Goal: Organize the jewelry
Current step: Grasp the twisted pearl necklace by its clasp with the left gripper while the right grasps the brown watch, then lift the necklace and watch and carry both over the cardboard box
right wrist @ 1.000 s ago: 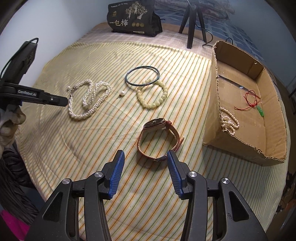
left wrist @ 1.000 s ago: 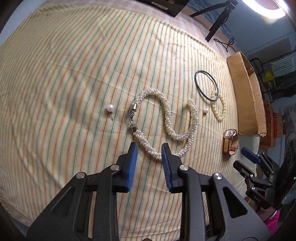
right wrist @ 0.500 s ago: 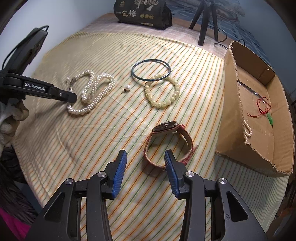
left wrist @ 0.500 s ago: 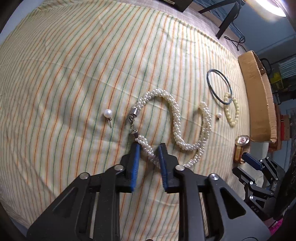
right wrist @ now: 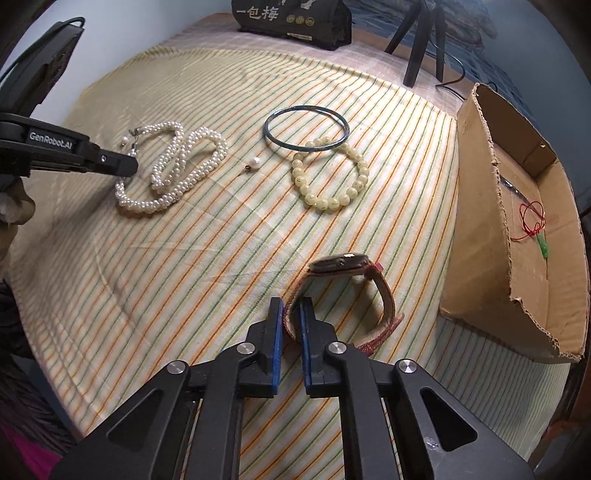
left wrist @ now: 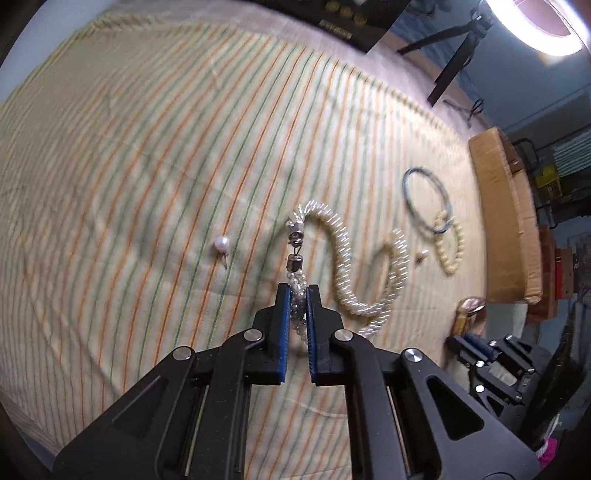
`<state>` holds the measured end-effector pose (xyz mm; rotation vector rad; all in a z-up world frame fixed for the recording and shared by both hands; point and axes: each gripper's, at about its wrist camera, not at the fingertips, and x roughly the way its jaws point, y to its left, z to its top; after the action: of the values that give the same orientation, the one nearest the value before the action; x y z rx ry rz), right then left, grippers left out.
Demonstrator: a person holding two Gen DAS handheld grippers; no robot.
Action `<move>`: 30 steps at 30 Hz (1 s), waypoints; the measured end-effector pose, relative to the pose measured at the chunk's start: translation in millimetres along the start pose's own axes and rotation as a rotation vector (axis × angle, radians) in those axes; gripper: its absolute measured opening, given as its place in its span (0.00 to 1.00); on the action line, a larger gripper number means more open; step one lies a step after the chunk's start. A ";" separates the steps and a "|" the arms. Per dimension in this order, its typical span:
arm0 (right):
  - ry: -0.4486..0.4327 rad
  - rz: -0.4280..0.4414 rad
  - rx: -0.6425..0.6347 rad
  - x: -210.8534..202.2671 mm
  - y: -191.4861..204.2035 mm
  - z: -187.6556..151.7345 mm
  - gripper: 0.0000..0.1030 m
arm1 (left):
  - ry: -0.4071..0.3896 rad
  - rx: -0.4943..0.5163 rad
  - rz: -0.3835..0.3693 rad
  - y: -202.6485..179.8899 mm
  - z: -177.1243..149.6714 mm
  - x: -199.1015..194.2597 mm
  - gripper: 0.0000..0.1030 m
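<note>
In the left wrist view, the left gripper (left wrist: 298, 295) sits low in the middle of the frame, its jaws drawn narrow and clamped on the pearl necklace (left wrist: 347, 266) just below its metal clasp; the rest of the necklace snakes away to the right over the striped cloth (left wrist: 147, 147) that covers the desk. A single pearl earring (left wrist: 221, 244) lies on the cloth to the left of the clasp, apart from it. In the right wrist view, the right gripper (right wrist: 291, 314) is at lower middle, its jaws narrow and pinching the red strap of the watch (right wrist: 347, 273), which stands on edge on the cloth with its face up. Above it, in the upper middle of that frame, a thin dark bangle (right wrist: 306, 127) overlaps the top of a pale bead bracelet (right wrist: 328, 173), and a second pearl earring (right wrist: 254, 163) lies just left of them. A cardboard box (right wrist: 476, 206) stands open along the right edge, with a red cord (right wrist: 532, 218) inside. A black bag (right wrist: 291, 18) with printed characters is at the top.
</note>
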<state>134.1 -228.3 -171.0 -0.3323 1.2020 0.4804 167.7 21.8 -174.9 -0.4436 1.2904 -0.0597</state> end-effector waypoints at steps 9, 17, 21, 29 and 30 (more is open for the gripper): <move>-0.057 0.043 0.043 -28.1 -8.8 2.7 0.05 | -0.130 0.086 -0.066 -28.3 1.0 -43.6 0.06; -0.118 0.077 0.103 -56.5 -19.8 3.5 0.05 | -0.183 0.112 -0.106 -43.7 2.1 -62.0 0.06; -0.140 0.084 0.115 -67.3 -19.1 2.0 0.05 | -0.212 0.135 -0.121 -48.4 1.4 -74.2 0.06; -0.217 0.091 0.132 -94.5 -22.0 2.0 0.05 | -0.262 0.167 -0.159 -58.7 -1.1 -97.7 0.06; -0.229 0.093 0.135 -98.8 -22.3 1.9 0.05 | -0.270 0.171 -0.163 -60.4 -1.4 -100.9 0.06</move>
<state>119.6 -264.0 -77.3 -0.1028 1.0235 0.5007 149.5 -4.9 -61.8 -0.3936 0.9735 -0.2379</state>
